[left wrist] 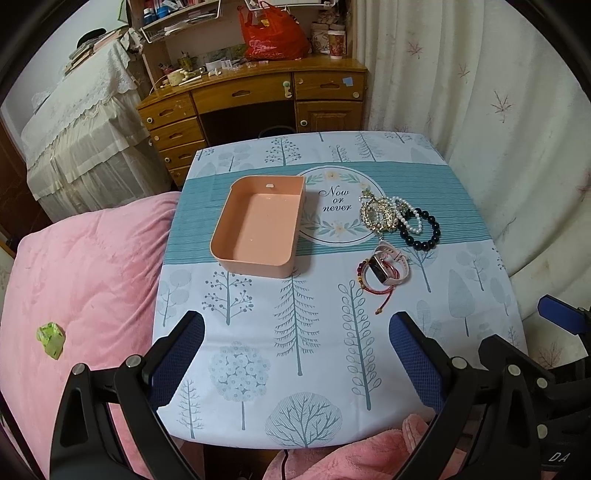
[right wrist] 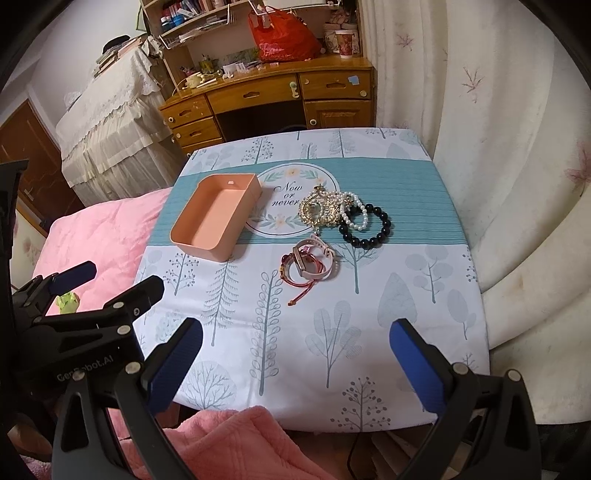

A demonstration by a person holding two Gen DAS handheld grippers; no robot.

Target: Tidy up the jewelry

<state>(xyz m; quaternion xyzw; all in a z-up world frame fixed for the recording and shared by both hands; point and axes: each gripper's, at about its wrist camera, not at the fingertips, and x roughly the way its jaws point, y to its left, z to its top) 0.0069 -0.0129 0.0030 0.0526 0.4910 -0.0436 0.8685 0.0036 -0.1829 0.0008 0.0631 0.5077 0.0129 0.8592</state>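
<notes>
An empty peach box (left wrist: 260, 227) (right wrist: 216, 218) sits left of centre on the tree-print tablecloth (left wrist: 295, 332) (right wrist: 332, 332). To its right lies jewelry: a gold ornate piece (left wrist: 378, 214) (right wrist: 319, 210), a pearl bracelet (left wrist: 408, 218) (right wrist: 356, 214), a black bead bracelet (left wrist: 424, 230) (right wrist: 369, 227), a pink watch (left wrist: 388, 267) (right wrist: 314, 264) and a red cord bracelet (left wrist: 373, 290) (right wrist: 295, 280). My left gripper (left wrist: 297, 350) hovers open above the near cloth, empty. My right gripper (right wrist: 295, 354) is likewise open and empty, well short of the jewelry.
A pink quilt (left wrist: 81, 288) covers the bed left of the table, with a small green item (left wrist: 51, 338) on it. Behind stand a wooden desk (left wrist: 255, 99) with a red bag (left wrist: 271, 35). White curtains (left wrist: 498, 129) hang to the right.
</notes>
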